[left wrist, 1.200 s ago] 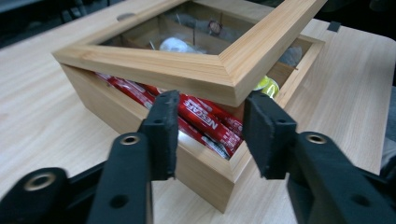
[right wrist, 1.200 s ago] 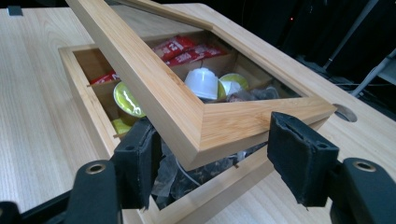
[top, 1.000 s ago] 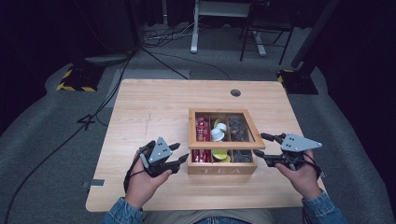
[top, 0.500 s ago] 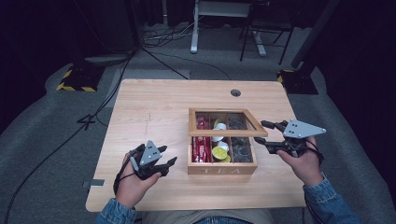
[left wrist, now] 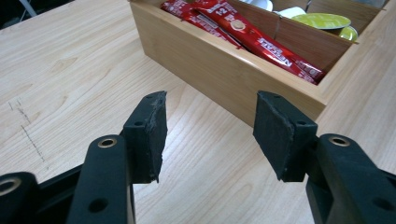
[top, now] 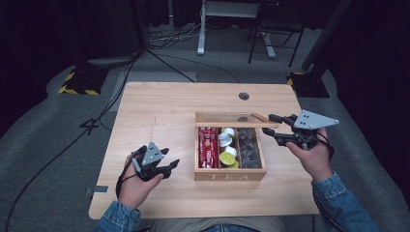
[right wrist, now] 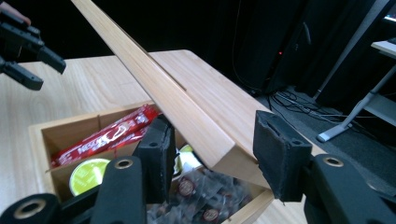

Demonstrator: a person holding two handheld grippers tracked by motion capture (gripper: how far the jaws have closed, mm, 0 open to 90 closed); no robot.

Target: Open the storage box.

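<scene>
Tea box (top: 230,166) of pale wood is seen on the worktop (top: 159,111), right of its middle, with the word "TEA" cut into the front wall. Its lid (top: 232,119) is raised at the far side, and its near right corner (right wrist: 233,156) lies between the jaws of the right hand-held gripper (top: 274,126). These jaws are about half open and have just been closing; in the right gripper view the left pad appears to lie against the lid, while a narrow gap is seen at the right pad, so a firm grip cannot be told.

The left hand-held gripper (top: 170,162) is held just above the worktop, to the left of the box and apart from it. Its jaws are about half open, with nothing between them; bare wood is seen in the gap.

Inside the box, red stick sachets (top: 208,147) are laid in the left compartment; their white lettering appears to read "NESCAFÉ", though only part is legible. White and yellow-green capsules (top: 226,150) are held in the middle compartment, and dark small packets (top: 250,147) in the right one; their print is too small to be read.
</scene>
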